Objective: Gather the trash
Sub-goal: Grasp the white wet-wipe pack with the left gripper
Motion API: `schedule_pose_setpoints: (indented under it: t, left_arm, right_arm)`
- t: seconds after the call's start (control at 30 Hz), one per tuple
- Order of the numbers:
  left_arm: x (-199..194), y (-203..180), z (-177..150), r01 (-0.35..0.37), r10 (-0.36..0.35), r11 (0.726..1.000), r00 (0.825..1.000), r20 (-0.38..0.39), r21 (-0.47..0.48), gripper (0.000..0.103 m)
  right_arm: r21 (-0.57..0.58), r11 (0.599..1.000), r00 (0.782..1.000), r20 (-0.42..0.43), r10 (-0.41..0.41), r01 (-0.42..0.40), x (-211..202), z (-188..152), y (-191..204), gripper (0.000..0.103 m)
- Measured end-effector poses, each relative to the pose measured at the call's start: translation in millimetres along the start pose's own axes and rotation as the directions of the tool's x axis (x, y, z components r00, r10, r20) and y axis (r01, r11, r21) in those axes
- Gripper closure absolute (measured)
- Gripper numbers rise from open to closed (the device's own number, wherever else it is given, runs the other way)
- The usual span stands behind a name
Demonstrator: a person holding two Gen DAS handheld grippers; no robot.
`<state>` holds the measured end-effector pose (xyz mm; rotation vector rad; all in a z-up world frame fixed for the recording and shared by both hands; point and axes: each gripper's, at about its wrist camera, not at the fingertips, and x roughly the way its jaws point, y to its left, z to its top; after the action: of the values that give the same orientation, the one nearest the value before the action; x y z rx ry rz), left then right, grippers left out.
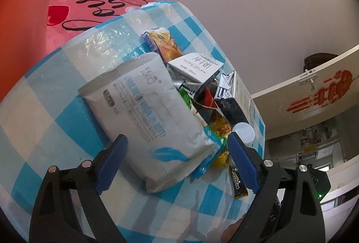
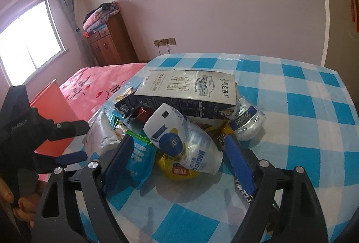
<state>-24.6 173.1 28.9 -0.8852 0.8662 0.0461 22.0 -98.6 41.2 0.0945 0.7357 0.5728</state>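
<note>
My left gripper (image 1: 177, 164) is released around the wipes pack (image 1: 148, 124), which runs from upper left to lower right; my right gripper (image 2: 177, 166) is released astride the upright bottle (image 2: 190, 142).

A heap of wrappers (image 2: 179, 121), topped by a white and black milk carton (image 2: 188, 92), is seen on the blue-and-white checked tablecloth (image 2: 303, 108). A crushed white plastic bottle with a blue cap (image 2: 188, 144) is framed by the open blue-padded right gripper (image 2: 177, 160).
</note>
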Motion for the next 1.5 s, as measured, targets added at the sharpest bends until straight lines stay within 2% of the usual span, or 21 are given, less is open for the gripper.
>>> schedule_pose_setpoints:
  t: [0.17,0.33,0.53,0.7,0.93,1.1,1.23,1.37,1.5]
  left_arm:
    - [3.7,-4.9,3.3,-0.038,0.038,0.999,0.999,0.016,0.016,0.013]
    - [-5.3,-4.9,-4.2,-0.091,0.091,0.996,0.996,0.000,0.014,0.013]
    - [-5.3,6.7,-5.6,-0.102,0.102,0.993,0.995,-0.018,-0.060,0.013]
    - [8.1,12.6,-4.7,-0.076,0.066,0.987,0.995,-0.069,-0.139,0.013]
    - [10.0,7.5,5.5,-0.094,0.091,0.984,0.995,-0.027,-0.148,0.013]
    - [20.8,4.6,14.6,-0.186,0.183,0.976,0.983,-0.034,-0.115,0.013]
    - [30.2,-5.8,18.8,-0.277,0.277,0.961,0.961,-0.007,-0.002,0.013]
    - [30.5,-8.6,17.1,-0.317,0.316,0.946,0.948,0.023,0.069,0.013]
    - [30.2,-9.8,18.1,-0.327,0.326,0.940,0.945,0.030,0.101,0.020]
  right_arm:
    - [-0.003,1.000,1.000,-0.015,0.011,-0.011,8.7,0.9,-0.9,0.020]
    - [-0.013,1.000,1.000,-0.021,0.014,-0.014,11.4,-1.4,-0.1,0.020]
    - [-0.028,1.000,1.000,-0.022,0.012,-0.013,15.1,-1.0,1.4,0.020]
    - [-0.068,0.998,1.000,-0.023,-0.009,0.008,19.3,0.1,7.1,0.020]
    - [-0.087,0.996,0.999,-0.032,-0.011,0.009,27.6,0.3,7.6,0.020]
    - [-0.089,0.996,0.999,-0.036,-0.010,0.007,30.8,-0.3,6.6,0.020]
    - [-0.088,0.996,0.999,-0.038,-0.013,0.009,32.0,-1.5,6.5,0.020]
    - [-0.084,0.996,0.999,-0.029,-0.019,0.016,30.4,-1.7,6.5,0.027]
    - [-0.068,0.997,0.999,-0.029,-0.024,0.022,32.4,0.3,1.3,0.032]
